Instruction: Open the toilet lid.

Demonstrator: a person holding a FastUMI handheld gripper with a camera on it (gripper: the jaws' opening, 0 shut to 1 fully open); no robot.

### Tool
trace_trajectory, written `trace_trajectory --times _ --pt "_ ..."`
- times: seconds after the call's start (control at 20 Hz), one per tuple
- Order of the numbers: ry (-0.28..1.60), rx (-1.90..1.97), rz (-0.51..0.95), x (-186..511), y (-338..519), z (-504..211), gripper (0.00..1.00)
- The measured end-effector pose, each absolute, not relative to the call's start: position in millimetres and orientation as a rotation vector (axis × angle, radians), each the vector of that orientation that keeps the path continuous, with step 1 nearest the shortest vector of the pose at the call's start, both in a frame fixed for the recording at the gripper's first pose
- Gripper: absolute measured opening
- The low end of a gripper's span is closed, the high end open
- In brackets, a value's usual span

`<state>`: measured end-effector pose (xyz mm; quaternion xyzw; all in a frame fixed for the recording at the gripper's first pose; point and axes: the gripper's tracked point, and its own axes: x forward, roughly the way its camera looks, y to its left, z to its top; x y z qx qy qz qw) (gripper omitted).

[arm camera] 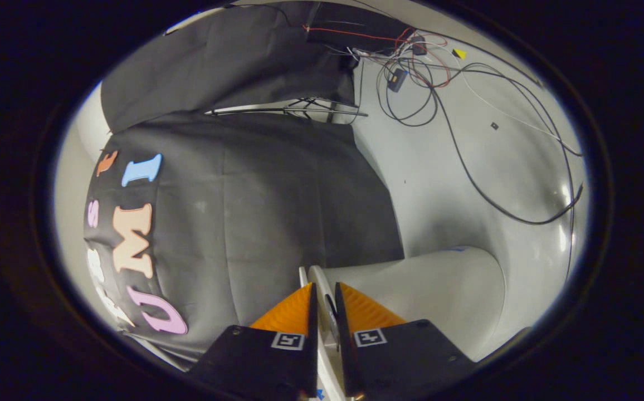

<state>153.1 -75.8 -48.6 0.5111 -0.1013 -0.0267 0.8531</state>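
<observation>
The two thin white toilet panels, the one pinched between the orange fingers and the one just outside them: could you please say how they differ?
The pinched white panel runs between the orange fingers of the gripper toward the white toilet body; the outer white panel stays beside one finger, free and mostly hidden. Both are thin white edges.

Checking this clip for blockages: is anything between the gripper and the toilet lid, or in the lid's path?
Nothing between them: the gripper appears shut on the toilet lid's thin white edge, one orange finger on each side. Ahead hangs the black cloth wall; whether it limits the swing cannot be told.
</observation>
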Motion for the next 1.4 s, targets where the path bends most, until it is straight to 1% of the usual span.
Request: trace_trajectory --times 0.1,0.15,0.25,0.45,0.75,0.85,1.1,1.4 --pt "-0.201 1.099 -0.041 155.2 -75.4 -45.6 0.09" --pt "-0.195 1.107 -0.031 155.6 -74.9 -45.3 0.06" --pt "-0.194 1.117 -0.017 153.5 -73.6 -44.3 0.06" --pt "-0.162 1.047 -0.044 154.8 -62.8 -35.7 0.05" --pt "-0.187 0.817 0.002 137.9 -16.1 4.8 0.04" --pt "-0.196 0.74 0.005 132.9 4.9 17.7 0.04" --pt "-0.219 0.553 0.071 123.4 75.3 53.8 0.03" --pt "-0.199 0.335 0.144 125.0 166.3 85.8 0.06"
